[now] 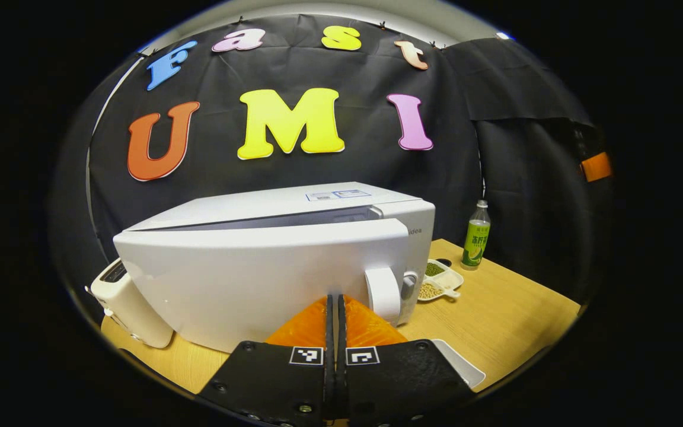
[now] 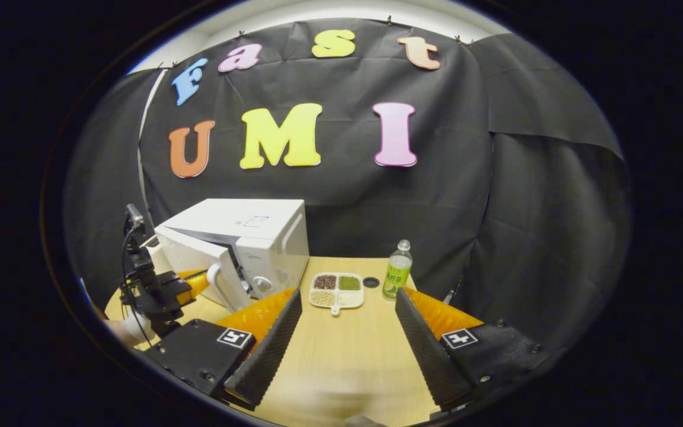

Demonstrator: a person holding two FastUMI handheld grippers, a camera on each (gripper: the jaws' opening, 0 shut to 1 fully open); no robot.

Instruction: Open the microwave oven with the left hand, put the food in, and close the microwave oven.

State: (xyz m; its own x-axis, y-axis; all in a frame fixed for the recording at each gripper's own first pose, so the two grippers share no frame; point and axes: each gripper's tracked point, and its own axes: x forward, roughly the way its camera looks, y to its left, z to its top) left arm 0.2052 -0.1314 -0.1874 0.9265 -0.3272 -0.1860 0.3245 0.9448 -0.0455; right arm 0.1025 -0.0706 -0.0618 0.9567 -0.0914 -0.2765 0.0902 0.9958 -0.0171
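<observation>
The white microwave oven (image 2: 246, 243) stood at the table's (image 2: 341, 356) far left, its door (image 1: 258, 279) ajar. The left gripper (image 1: 335, 308), fingers pressed together on nothing, sat against the door face beside the handle (image 1: 382, 293). Swinging the door wide along its hinge arc, without shoving the oven, seemed best. The divided food tray (image 2: 337, 289) lay just right of the oven; the right gripper (image 2: 347, 338) waited, fingers spread apart.

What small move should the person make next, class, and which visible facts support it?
Probably swing the microwave door wider with the left gripper, which sits shut against it near the handle. The door is only slightly ajar, and the food tray is on the table ahead of the open right gripper.
</observation>
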